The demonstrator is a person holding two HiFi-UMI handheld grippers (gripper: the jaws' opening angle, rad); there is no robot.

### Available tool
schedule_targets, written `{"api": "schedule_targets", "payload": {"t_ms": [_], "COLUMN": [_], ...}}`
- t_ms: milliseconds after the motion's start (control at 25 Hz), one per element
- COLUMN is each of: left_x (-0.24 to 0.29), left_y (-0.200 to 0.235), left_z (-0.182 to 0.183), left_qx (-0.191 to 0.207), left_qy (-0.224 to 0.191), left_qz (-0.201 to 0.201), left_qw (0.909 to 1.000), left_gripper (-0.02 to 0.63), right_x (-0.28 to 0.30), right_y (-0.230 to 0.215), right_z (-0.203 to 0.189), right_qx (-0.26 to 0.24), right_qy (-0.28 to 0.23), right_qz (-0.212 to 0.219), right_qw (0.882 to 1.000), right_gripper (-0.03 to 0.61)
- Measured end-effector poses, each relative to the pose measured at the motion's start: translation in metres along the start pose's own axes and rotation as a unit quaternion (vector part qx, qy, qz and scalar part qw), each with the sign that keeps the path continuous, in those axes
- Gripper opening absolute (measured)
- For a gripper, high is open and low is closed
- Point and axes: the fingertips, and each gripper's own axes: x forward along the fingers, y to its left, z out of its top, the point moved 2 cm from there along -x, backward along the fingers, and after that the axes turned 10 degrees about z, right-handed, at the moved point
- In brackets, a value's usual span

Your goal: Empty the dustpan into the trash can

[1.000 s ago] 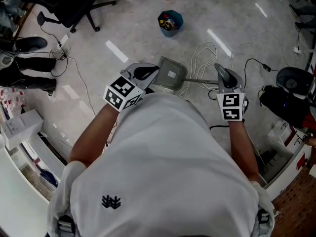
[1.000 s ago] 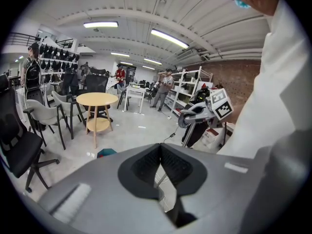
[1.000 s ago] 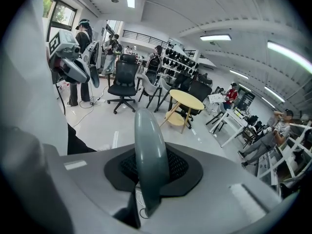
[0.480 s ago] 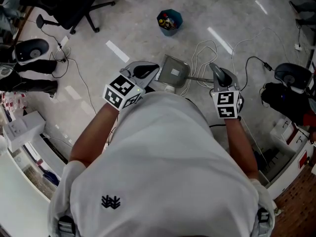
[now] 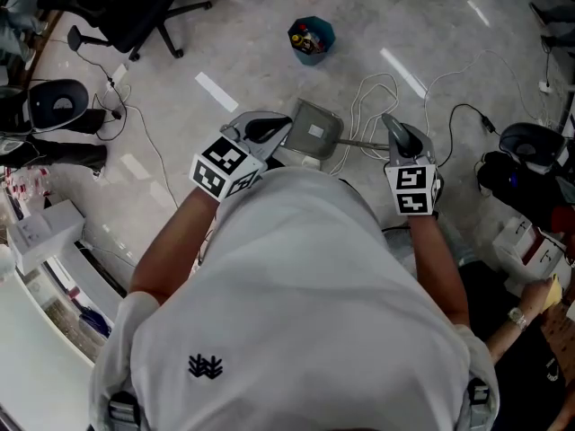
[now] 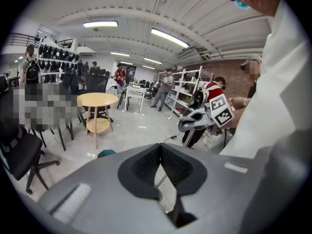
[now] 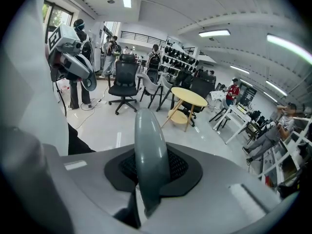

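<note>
A grey dustpan (image 5: 314, 131) hangs above the floor ahead of me, its thin handle (image 5: 361, 144) running right into my right gripper (image 5: 396, 131). In the right gripper view the right gripper (image 7: 149, 172) is shut on the rounded grey end of that handle (image 7: 147, 145). My left gripper (image 5: 262, 131) sits just left of the pan, and its jaws (image 6: 160, 156) are shut with nothing between them. The small blue trash can (image 5: 310, 40) stands on the floor beyond the pan, with rubbish inside. It shows as a teal rim (image 6: 106, 153) in the left gripper view.
White cables (image 5: 382, 97) loop over the floor under and right of the pan. A black office chair (image 5: 135, 12) stands far left, and a round wooden table (image 6: 97, 101) is farther back. Bags and boxes (image 5: 530, 151) lie at the right. A person's hand (image 5: 530, 299) shows at lower right.
My right gripper and the dustpan have shifted a little left and away from me. A person's hand has come into view at lower right. The left gripper has barely moved.
</note>
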Motion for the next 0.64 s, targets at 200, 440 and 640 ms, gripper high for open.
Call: {"api": "schedule_targets", "payload": {"t_ms": [200, 440, 640], "left_x": [-0.006, -0.007, -0.005], "left_y": [-0.001, -0.002, -0.004], "left_z": [0.014, 0.019, 0.015], "left_qx": [0.004, 0.009, 0.007], "left_qy": [-0.019, -0.026, -0.019], "left_qz": [-0.002, -0.003, -0.009], "left_qw": [0.9998, 0.9996, 0.9997], "left_gripper": [0.056, 0.057, 0.057], "right_x": [0.000, 0.000, -0.004], "right_y": [0.004, 0.004, 0.003], "right_z": [0.003, 0.006, 0.015], "right_qx": [0.000, -0.003, -0.010], "right_qy": [0.000, -0.007, -0.007], "right_qz": [0.004, 0.003, 0.000], "right_qw": [1.000, 1.000, 1.000], "right_gripper": [0.059, 0.059, 0.058]}}
